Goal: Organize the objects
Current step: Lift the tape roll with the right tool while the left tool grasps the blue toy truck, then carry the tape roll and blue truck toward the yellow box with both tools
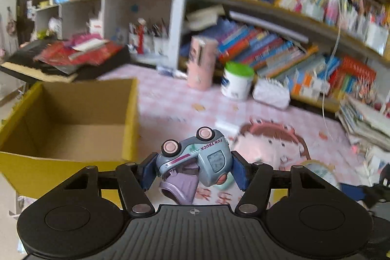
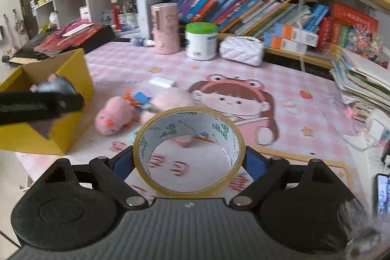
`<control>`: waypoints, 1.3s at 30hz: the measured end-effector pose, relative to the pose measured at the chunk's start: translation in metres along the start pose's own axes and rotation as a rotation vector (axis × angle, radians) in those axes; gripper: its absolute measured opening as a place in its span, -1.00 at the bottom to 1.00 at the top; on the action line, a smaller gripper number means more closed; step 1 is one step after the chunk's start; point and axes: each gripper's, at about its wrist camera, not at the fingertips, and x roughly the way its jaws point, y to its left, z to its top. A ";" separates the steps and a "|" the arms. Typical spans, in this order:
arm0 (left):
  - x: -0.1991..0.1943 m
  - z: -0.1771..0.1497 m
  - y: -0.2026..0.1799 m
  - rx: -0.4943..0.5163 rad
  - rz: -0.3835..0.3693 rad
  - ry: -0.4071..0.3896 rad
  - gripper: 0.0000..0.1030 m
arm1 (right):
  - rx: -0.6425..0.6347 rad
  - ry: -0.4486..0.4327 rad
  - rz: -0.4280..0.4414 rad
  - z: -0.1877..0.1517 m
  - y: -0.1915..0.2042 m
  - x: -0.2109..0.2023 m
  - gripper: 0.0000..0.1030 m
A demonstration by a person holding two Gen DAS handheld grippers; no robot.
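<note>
My left gripper (image 1: 192,169) is shut on a grey-blue toy truck (image 1: 195,157), held on its side with pink wheels up, just right of the open yellow cardboard box (image 1: 65,113). In the right wrist view the left gripper (image 2: 41,101) with the truck (image 2: 54,85) hangs over the box (image 2: 73,70). My right gripper (image 2: 189,160) is shut on a roll of yellow tape (image 2: 189,150), held above the pink table mat (image 2: 304,113). A pink plush toy (image 2: 114,117) with a blue and orange piece lies on the mat right of the box.
At the back of the table stand a pink cylinder (image 2: 165,28), a white jar with a green lid (image 2: 201,40) and a white quilted bag (image 2: 241,49). Bookshelves (image 2: 243,4) rise behind. A stack of books (image 2: 360,84) lies at the right. A small white block (image 2: 162,82) lies mid-mat.
</note>
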 end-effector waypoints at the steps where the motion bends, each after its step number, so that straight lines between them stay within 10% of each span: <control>1: -0.005 0.002 0.007 -0.011 0.005 -0.007 0.19 | -0.006 0.001 0.011 0.003 0.007 0.000 0.76; 23: -0.073 -0.042 0.196 -0.053 0.045 0.094 0.20 | -0.133 0.071 0.154 -0.032 0.238 -0.034 0.76; 39: -0.109 -0.059 0.259 -0.034 0.005 0.099 0.20 | -0.070 0.075 0.106 -0.068 0.309 -0.067 0.76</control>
